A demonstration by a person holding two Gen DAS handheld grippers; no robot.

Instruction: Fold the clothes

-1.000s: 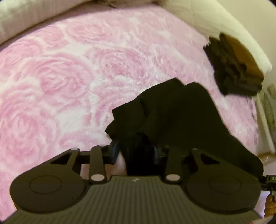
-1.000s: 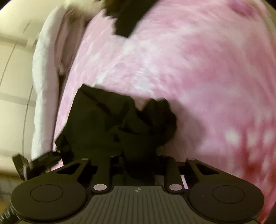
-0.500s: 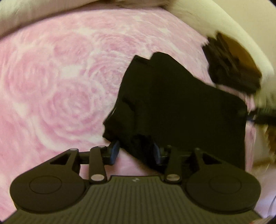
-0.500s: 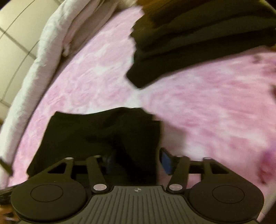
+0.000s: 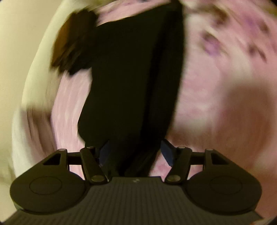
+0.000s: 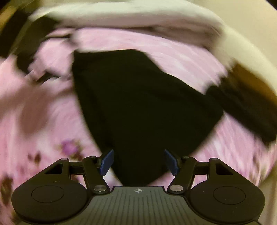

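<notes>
A black garment (image 5: 131, 77) lies as a long folded strip on the pink rose blanket (image 5: 216, 83), its near end running between the fingers of my left gripper (image 5: 136, 152). That gripper is open, its blue pads (image 5: 167, 152) standing wide on either side of the cloth. In the right wrist view the same black garment (image 6: 138, 103) spreads out ahead, and my right gripper (image 6: 139, 161) is open too, with the cloth's near corner between its spread fingers. Both views are heavily blurred.
A pile of dark clothes (image 5: 74, 39) sits at the blanket's edge, and the same dark pile (image 6: 242, 103) shows right of the garment in the right wrist view. A cream duvet (image 6: 138, 15) borders the pink blanket (image 6: 43, 112). More dark fabric (image 6: 20, 43) lies far left.
Both grippers went from shut on the black garment to open. The garment was stretched out and laid as a flat strip. Both cameras swung round quickly, blurring the views.
</notes>
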